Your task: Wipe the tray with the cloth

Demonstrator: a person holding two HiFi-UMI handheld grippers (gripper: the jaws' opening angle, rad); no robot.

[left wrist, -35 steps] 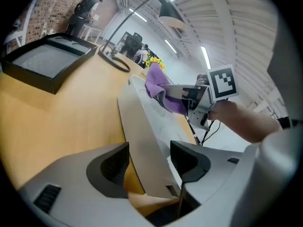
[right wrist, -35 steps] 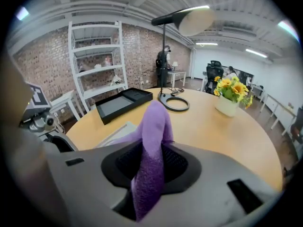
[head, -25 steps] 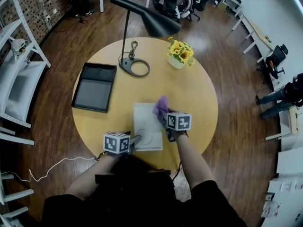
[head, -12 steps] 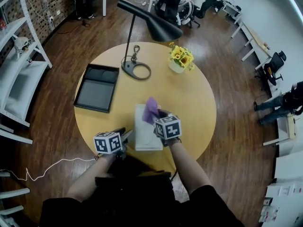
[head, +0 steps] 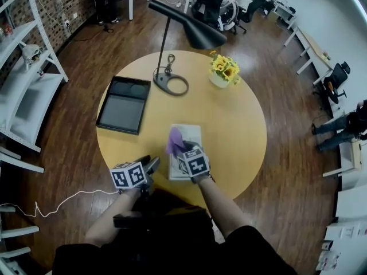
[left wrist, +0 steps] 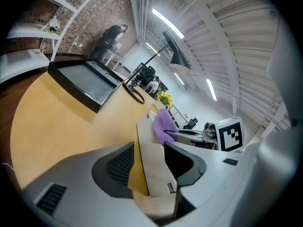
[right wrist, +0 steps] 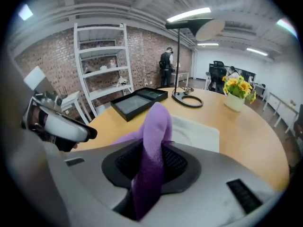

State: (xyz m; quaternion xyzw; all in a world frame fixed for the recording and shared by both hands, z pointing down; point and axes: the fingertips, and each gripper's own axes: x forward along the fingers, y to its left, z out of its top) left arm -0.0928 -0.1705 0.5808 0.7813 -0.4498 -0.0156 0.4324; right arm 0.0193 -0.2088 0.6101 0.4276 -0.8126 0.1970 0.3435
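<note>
You are at the opening of the wipe. Your right gripper (right wrist: 151,162) has its jaws clamped on a purple cloth (right wrist: 155,122), which stands up in a fold between them. It hangs over the left side of the pale rectangular tray (head: 192,133) (the cloth does not look pressed flat on it yet). Your left gripper (left wrist: 149,167) has just been closing its jaws with the tray's near left corner between them, and by the look of it they pinch that rim to steady it. The tray lies near your edge of the round light-wood table (head: 241,119), one short end toward you.

Next, I judge, you need to lower the cloth onto the tray's face and sweep along it, with the left grip stopping the tray from sliding.

Farther off on the table are a black rectangular tray (head: 121,110), a black desk lamp with a ring base (head: 172,85) and a white pot of yellow flowers (head: 223,69), all well apart from your work. Around the table are a dark wooden floor (head: 74,44), white shelving (head: 28,90) on your left, and a white cable (head: 57,202) on the floor.
</note>
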